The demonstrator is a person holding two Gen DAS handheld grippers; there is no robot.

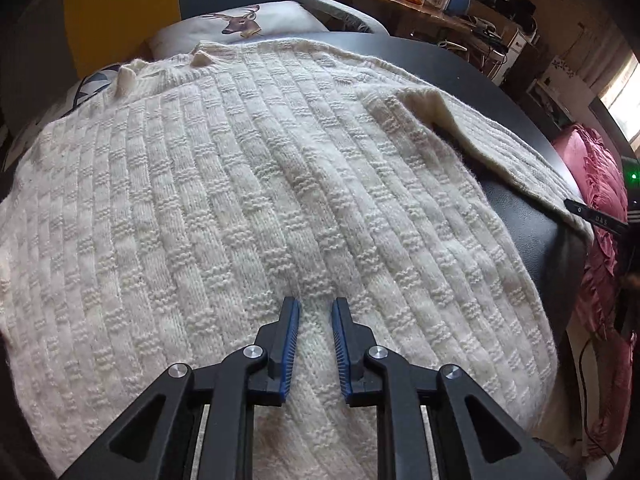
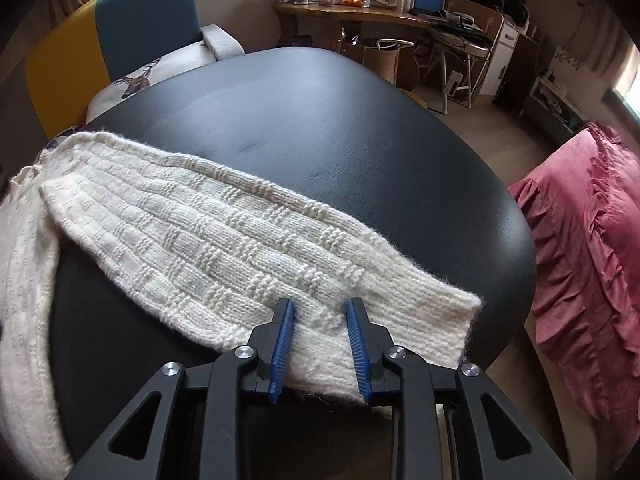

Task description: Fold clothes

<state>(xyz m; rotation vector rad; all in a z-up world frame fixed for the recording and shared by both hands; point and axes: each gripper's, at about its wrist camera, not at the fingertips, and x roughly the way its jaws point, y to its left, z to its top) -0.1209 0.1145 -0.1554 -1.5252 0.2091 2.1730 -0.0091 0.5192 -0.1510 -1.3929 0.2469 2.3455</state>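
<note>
Cream knit sweater (image 1: 240, 184) lay spread flat on the black worktop (image 2: 340, 120), body unfolded, collar at the far end near the deer-print cushion (image 1: 240, 24); no fold was visible anywhere, so the task looked barely begun.

Right sleeve (image 2: 240, 240) stretched out flat from the body across the worktop, cuff near the table's near edge; all folds appeared still to be made, this sleeve likely the first to go in; the other sleeve was not visible in either view.

Body's long axis ran from the hem near the left claw (image 1: 316, 308) away toward the collar; the sleeve's long axis ran diagonally in the right wrist view, shoulder at far left, cuff at near right, pointing off toward the pink ruffled fabric (image 2: 592, 248).

Left claw spread, jaws apart just over the lower body, holding nothing as far as could be told; right claw (image 2: 320, 308) also spread, jaws straddling the sleeve close to the cuff, knit lying between them but not pinched; whether the tips touched the fabric could not be told.
</note>
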